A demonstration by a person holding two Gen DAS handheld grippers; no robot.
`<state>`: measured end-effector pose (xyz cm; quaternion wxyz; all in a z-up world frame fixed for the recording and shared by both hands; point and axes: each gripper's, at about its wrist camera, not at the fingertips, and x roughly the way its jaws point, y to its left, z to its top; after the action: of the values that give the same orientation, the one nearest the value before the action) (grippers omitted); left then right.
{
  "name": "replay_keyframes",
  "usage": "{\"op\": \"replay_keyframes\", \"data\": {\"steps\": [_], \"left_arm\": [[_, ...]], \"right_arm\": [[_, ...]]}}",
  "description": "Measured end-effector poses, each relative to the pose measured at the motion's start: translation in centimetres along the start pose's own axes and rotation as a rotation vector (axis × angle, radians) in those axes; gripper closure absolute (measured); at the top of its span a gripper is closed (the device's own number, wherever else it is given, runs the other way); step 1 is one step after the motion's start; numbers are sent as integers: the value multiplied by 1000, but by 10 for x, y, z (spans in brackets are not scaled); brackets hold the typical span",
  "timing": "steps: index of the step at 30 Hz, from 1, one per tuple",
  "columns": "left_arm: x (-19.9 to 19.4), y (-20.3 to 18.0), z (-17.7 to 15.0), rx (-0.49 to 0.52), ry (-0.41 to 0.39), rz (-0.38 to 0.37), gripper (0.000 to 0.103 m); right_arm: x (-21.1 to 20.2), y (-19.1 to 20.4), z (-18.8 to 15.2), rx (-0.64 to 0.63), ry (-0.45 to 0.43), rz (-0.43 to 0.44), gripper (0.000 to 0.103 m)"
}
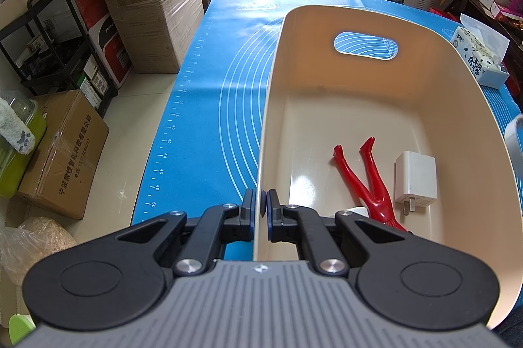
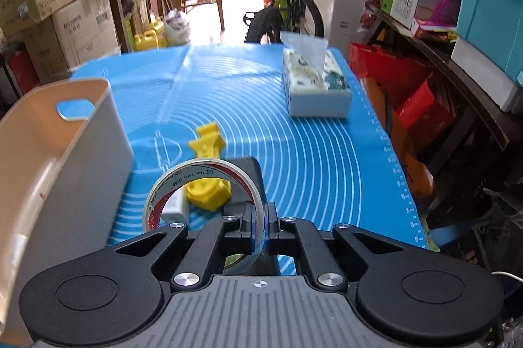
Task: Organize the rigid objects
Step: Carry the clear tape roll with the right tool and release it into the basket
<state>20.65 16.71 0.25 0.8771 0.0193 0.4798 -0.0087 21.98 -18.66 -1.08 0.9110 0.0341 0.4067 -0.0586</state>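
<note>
Two grippers were at work over a blue mat (image 2: 294, 151). From the left wrist camera, the left gripper (image 1: 260, 204) had its fingers pressed onto the near-left rim of the beige bin (image 1: 425, 106), pinching the wall between them. Inside the bin, toward 3 o'clock of those fingers, lay a red leg-shaped figure (image 1: 362, 181), and just beside it, farther toward 3 o'clock, a white charger plug (image 1: 415, 181) with its prongs pointing toward the camera.

From the right wrist camera, the right gripper (image 2: 260, 217) was pinching a roll of clear tape (image 2: 202, 184) by its band, the roll standing on edge. Seen partly through the ring, at about 12 o'clock, sat a yellow plastic piece (image 2: 209, 191) on the mat, with a dark flat object (image 2: 251, 174) beside it. A tissue box (image 2: 317, 83) rested toward 1 o'clock, well apart, and the bin stood at 9 o'clock.
</note>
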Motion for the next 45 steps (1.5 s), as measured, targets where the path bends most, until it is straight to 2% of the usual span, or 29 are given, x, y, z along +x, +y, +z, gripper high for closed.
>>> {"op": "replay_keyframes", "data": {"steps": [11, 22, 30, 45], "left_arm": [[0, -1, 0, -1, 0, 0, 95], [0, -1, 0, 0, 0, 1, 95], [1, -2, 1, 1, 0, 1, 95], [2, 0, -1, 3, 1, 0, 95]], "right_arm": [[-29, 31, 32, -39, -107, 49, 87], [-45, 107, 50, -185, -150, 174, 87], [-36, 160, 38, -235, -87, 256, 87], [2, 222, 3, -422, 115, 250, 87]]}}
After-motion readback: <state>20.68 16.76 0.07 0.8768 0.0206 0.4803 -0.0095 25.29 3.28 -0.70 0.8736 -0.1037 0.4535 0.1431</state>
